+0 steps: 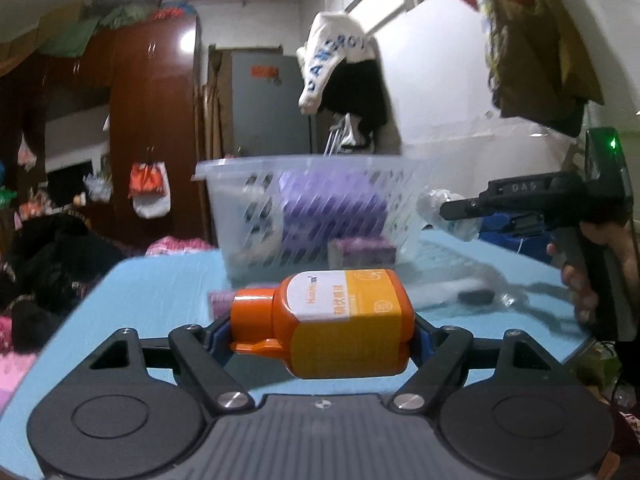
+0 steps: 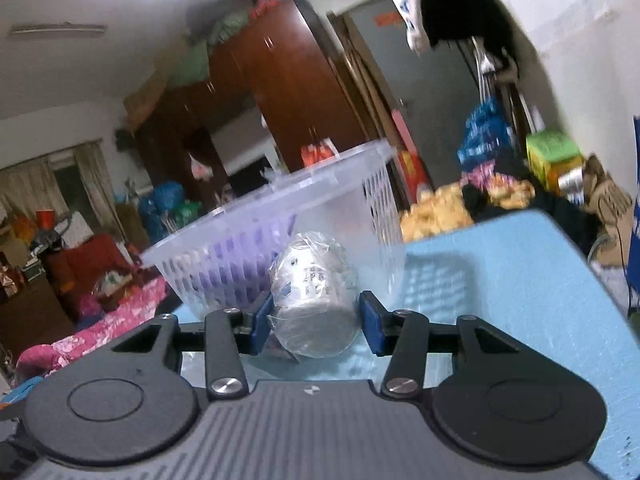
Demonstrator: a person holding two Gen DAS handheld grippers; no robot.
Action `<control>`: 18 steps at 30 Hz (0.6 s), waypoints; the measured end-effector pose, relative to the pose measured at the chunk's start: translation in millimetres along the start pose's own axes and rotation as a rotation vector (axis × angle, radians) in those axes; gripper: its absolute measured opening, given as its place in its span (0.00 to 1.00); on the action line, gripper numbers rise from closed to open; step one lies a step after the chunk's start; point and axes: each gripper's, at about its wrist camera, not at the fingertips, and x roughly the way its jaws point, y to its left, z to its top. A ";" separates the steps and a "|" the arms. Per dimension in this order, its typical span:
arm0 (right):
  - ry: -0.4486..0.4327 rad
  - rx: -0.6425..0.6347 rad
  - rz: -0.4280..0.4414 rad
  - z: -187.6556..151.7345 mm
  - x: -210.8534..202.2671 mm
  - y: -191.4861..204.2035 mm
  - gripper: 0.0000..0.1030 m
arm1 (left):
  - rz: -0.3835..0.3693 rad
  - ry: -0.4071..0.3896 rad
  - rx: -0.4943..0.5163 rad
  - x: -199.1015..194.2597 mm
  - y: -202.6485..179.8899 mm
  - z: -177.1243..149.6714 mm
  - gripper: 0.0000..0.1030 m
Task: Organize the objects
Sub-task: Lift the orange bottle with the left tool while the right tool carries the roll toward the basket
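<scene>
- Left wrist view: our left gripper (image 1: pixel 322 334) pinches the orange bottle (image 1: pixel 328 322) end to end, one pad on the cap side and one on the base side. The bottle's long axis runs crosswise to the fingers, cap toward the left.
- Same view: the clear basket (image 1: pixel 304 208) stands straight ahead of the bottle on the blue table (image 1: pixel 160 292), with purple packs (image 1: pixel 332 216) already inside. The bottle hangs near the basket's front wall but below its rim, so we judge the coming move must go up and forward to clear that wall.
- Same view: our right gripper (image 1: pixel 452 210) comes in from the right, beside the basket's right end, carrying something pale and wrapped.
- Right wrist view: our right gripper (image 2: pixel 316 322) is closed on a wrapped silver roll (image 2: pixel 316 300), its flat end facing us and its long axis pointing along the fingers.
- Same view: the basket (image 2: pixel 372 208) sits just ahead and to the left, its rim above the roll. We judge the right hand nearer the basket wall than the left.
</scene>
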 end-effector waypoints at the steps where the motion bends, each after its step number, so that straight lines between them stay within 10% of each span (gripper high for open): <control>1: -0.010 -0.016 0.004 -1.0 -1.0 2.5 0.48 | -0.002 -0.009 0.005 -0.7 -0.4 1.7 0.81; 18: -0.094 -0.218 0.009 48.0 -10.1 47.8 0.48 | -0.035 -0.097 -0.042 9.1 26.6 82.3 0.81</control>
